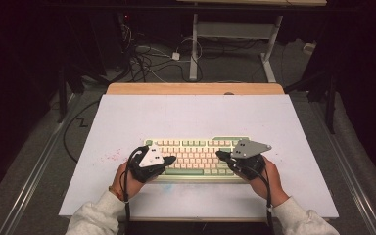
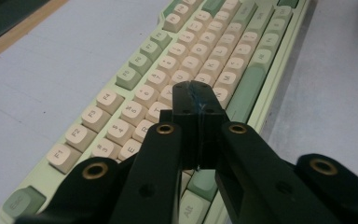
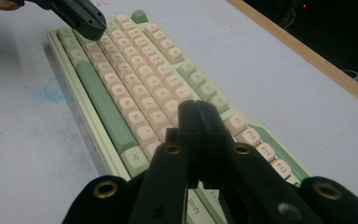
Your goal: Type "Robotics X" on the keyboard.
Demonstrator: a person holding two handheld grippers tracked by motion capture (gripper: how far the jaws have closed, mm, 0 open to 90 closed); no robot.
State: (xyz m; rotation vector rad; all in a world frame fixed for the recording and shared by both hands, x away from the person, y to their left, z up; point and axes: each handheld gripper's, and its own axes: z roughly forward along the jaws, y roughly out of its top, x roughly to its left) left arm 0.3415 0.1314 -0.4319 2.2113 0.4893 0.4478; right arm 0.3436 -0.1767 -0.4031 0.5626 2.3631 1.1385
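Note:
A pale green keyboard (image 1: 198,157) with cream keys lies on the white table top, near the front. My left gripper (image 1: 172,159) hovers over the keyboard's left part, jaws pressed together with nothing between them. In the left gripper view the shut tip (image 2: 196,88) sits above the letter keys of the keyboard (image 2: 200,42). My right gripper (image 1: 219,154) is shut too, over the right part. In the right gripper view its tip (image 3: 195,106) points along the keyboard (image 3: 135,84), and the left gripper (image 3: 86,21) shows at the far end. Whether either tip touches a key I cannot tell.
The white board (image 1: 196,117) rests on a wooden table (image 1: 196,88). Faint pink specks (image 1: 112,156) mark the board left of the keyboard, and a blue smudge (image 3: 53,91) lies near its front edge. Cables (image 1: 147,58) and a desk frame (image 1: 235,44) stand on the floor beyond.

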